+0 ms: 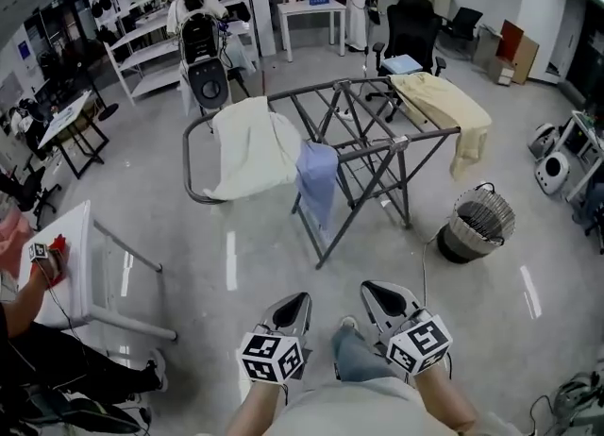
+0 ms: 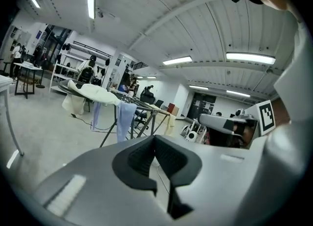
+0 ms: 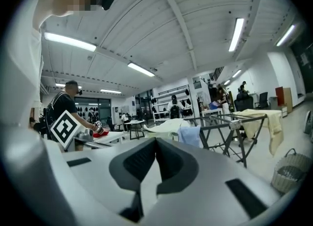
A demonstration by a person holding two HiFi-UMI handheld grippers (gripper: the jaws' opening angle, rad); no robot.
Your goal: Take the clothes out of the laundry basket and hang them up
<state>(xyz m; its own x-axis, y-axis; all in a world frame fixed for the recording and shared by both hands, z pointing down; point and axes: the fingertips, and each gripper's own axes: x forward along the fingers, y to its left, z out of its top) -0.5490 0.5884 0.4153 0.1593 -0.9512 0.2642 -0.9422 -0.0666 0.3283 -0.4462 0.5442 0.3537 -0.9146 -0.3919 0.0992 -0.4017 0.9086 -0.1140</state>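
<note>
Both grippers sit close in against my body, low in the head view: the left gripper [image 1: 294, 304] and the right gripper [image 1: 377, 294] side by side. Each has its jaws pressed together with nothing between them, as each gripper's own view shows.

Ahead of me, well apart across open floor, stands the drying rack [image 1: 407, 189]. Its long axis runs across my view from left to right. On it a cream cloth [image 1: 253, 151] is draped over the left end and a yellow cloth [image 1: 448, 109] over the right end. Between them, a small blue cloth [image 1: 318, 175] hangs from a rail.

The laundry basket [image 1: 479, 222] stands on the floor just beside the rack's right end, below the yellow cloth. It lies ahead and to my right, so my right gripper is the nearer one. I cannot tell from here whether anything is left inside it. I judge the next reach goes forward and rightward to the basket, with both pairs of jaws needing to part first.
</note>
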